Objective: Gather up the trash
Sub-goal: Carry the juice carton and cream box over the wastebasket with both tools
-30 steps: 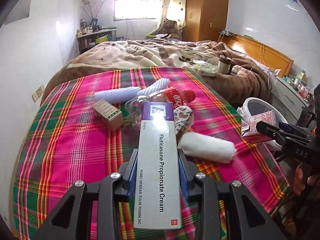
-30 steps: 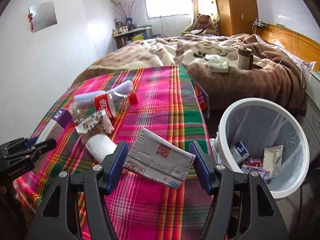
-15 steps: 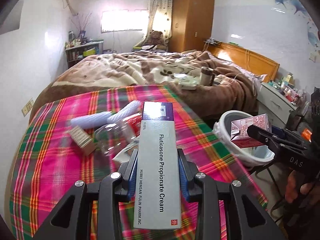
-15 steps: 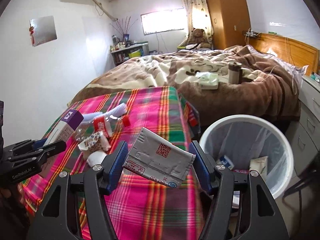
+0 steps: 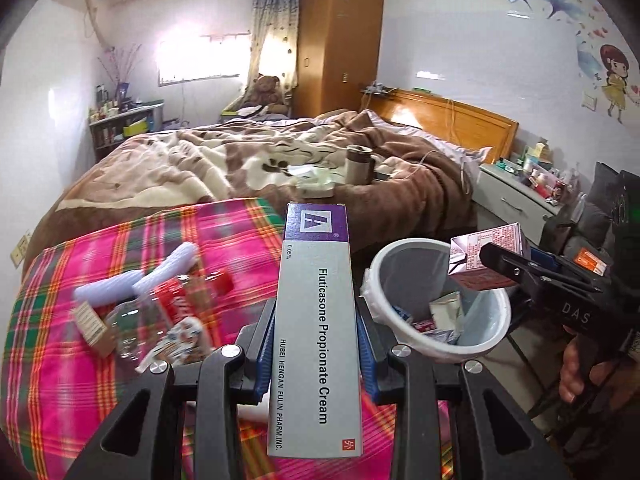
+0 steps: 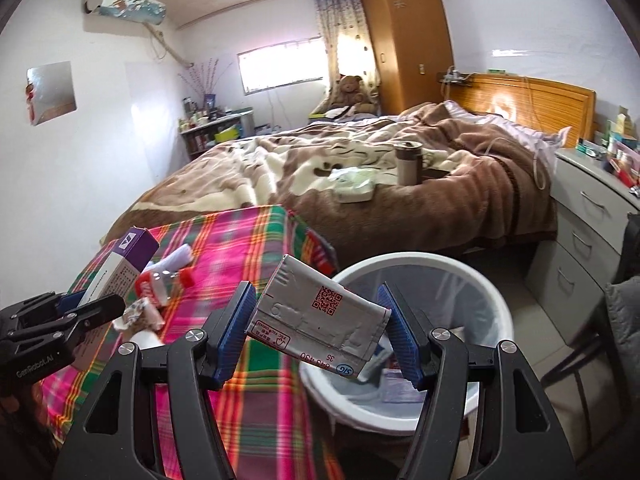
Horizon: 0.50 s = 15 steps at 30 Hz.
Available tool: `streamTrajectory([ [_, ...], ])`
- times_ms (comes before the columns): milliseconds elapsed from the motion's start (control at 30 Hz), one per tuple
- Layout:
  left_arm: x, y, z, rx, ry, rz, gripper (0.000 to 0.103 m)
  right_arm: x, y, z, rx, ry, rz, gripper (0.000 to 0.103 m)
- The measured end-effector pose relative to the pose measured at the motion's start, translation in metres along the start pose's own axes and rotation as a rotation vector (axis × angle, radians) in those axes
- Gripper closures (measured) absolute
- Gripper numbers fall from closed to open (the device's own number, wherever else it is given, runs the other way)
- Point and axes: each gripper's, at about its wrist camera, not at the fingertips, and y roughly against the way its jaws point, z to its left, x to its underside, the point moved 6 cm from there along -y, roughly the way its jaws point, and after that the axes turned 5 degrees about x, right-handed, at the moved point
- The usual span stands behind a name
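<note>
Left gripper [image 5: 316, 354]: clenched on a long cream box [image 5: 316, 320], blue pads pressed to both long sides, purple end of the box pointing far, out over the near edge of the plaid cloth [image 5: 60, 380].
Right gripper [image 6: 320, 336]: grasping a flattened silver drink carton [image 6: 320, 318] by its two short ends, carton tilted, right end lower, printed code facing up.
Carton's place: in the air, right end above the near-left rim of the bin, left end above the cloth's right edge.
Bin [image 6: 496, 300]: white, lined with a thin bag, on the floor just right of the plaid cloth; a few small packets and papers at the bottom.
Cream box's place: seen from the right wrist, at far left above the cloth, well apart from the bin.
Person's hand [image 5: 580, 368]: wrapped on the right gripper's handle, at the right edge of the left wrist view.
Left on the cloth: clear plastic bottle [image 5: 160, 308] with red label and red cap lying on its side, two white foam sleeves [image 5: 136, 280] beyond it, small brown box [image 5: 93, 325] to its left, crumpled wrapper [image 5: 178, 340] near it.
Farther off: bed [image 6: 340, 168] with a brown blanket, a metal cup [image 6: 408, 162] standing on it; grey drawers [image 6: 580, 216] at right.
</note>
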Motion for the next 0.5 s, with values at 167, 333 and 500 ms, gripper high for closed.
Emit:
streamTrajectory([
  [167, -0.006, -0.014, -0.021, 0.039, -0.020, 0.006, 0.067, -0.004, -0.002, -0.016, 0.027, -0.010, -0.002, 0.038],
  [333, -0.010, -0.028, -0.039, 0.070, -0.035, 0.018, 0.067, -0.005, -0.004, -0.035, 0.058, -0.029, 0.004, 0.038],
  [500, -0.012, -0.046, -0.060, 0.111, -0.049, 0.044, 0.067, -0.001, -0.010, -0.052, 0.077, -0.042, 0.035, 0.038],
])
